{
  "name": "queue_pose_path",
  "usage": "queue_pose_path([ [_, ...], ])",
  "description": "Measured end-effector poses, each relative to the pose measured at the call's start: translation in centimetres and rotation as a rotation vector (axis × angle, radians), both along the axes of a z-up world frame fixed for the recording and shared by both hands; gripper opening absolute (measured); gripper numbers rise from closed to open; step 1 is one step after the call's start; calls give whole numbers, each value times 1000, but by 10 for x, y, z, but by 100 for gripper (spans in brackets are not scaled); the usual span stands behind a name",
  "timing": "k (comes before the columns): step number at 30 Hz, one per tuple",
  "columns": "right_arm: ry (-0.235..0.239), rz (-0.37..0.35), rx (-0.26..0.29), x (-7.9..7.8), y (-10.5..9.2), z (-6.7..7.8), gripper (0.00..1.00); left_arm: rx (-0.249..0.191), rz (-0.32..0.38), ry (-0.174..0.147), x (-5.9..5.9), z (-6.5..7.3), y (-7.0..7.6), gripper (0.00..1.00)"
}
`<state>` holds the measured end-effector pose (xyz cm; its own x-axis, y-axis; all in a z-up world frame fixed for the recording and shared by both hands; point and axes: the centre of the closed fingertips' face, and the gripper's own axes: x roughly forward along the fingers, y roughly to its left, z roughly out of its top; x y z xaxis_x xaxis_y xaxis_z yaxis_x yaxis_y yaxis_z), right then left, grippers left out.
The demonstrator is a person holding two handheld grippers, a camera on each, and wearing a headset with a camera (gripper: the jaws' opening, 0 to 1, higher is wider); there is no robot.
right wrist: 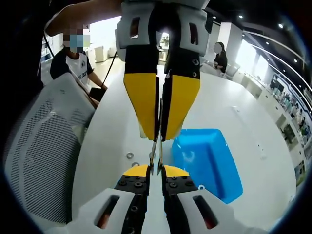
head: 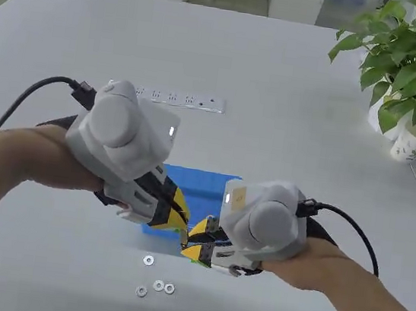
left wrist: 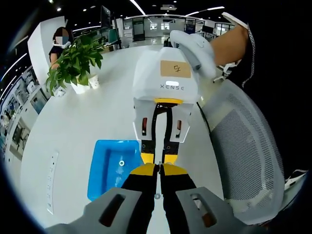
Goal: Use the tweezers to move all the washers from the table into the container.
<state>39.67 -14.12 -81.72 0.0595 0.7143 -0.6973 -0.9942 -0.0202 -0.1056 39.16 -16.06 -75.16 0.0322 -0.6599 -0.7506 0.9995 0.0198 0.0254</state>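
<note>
My left tongs [left wrist: 158, 171] and right tongs [right wrist: 156, 171] meet tip to tip, both narrow, pinching the tweezers [right wrist: 157, 148] between them. On the desk [head: 292, 98], 4 washers [head: 158, 285] lie near the blue container [head: 200, 189], with 1 more inside it.

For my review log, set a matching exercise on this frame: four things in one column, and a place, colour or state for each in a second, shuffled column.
Things:
1. container
2. power strip
3. tweezers
4. loose washers

Descriptions:
A. metal, clamped between yellow jaws
B. white, lying mid-table, beyond the blue box
C. scattered on the bare surface nearest the person
D. blue, with one washer inside

Pairs: 1-D, 2-B, 3-A, 4-C
</note>
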Motion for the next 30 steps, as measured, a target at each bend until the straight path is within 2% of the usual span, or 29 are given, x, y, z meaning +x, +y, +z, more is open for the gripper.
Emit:
queue_pose_path([
  [12,27,9,0,-18,6,-16,11,16,1,22,-14,-16,5,6],
  [20,40,6,3,-24,6,-25,11,28,-10,25,-21,-26,6,6],
  [30,61,14,-7,-33,7,-38,11,48,-23,46,-29,-38,7,6],
])
